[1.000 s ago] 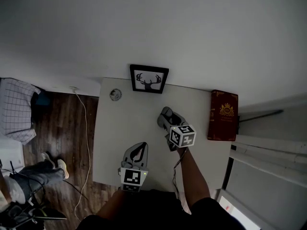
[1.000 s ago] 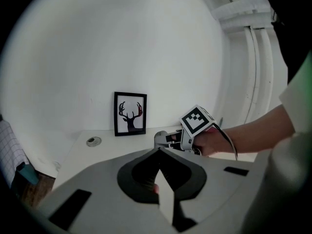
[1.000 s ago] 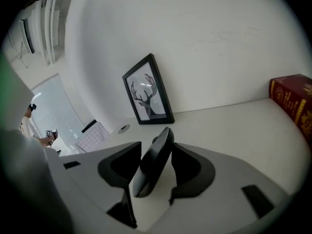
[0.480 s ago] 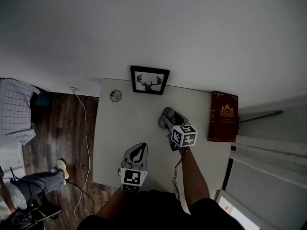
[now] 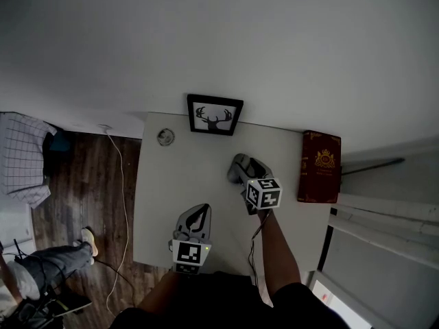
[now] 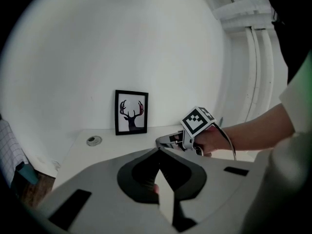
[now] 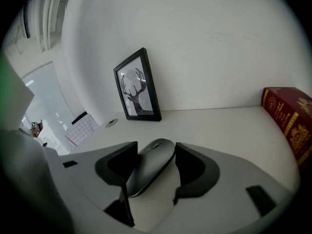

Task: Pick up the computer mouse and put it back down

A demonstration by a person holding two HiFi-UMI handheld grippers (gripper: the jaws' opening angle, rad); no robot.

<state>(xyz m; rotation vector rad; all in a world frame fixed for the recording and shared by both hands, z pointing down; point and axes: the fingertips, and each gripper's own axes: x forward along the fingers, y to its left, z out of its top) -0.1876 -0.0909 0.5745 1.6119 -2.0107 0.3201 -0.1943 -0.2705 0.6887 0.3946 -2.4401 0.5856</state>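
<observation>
From the head view, the white desk (image 5: pixel 185 184) has a black-framed stag picture (image 5: pixel 213 114) leaning at the back and a dark red hardback book (image 5: pixel 319 165) along the right edge. Both are well apart from the middle, so the working area is open. The right claw (image 5: pixel 241 172) is angled down over mid-desk, and what lies under it cannot be made out from here. The left claw (image 5: pixel 197 218) sits near the front edge, apart from the action, probably parked out of the way.

In the left gripper view, that claw's tips meet with nothing between them. It looks across at the other hand.

In the right gripper view, a flat dark grey computer mouse (image 7: pixel 148 167) lies on the desk, lengthwise between the jaws. The jaws have just been opening and stand wide, flanking the mouse closely without squeezing it. This looks like a release, with the mouse set down.
</observation>
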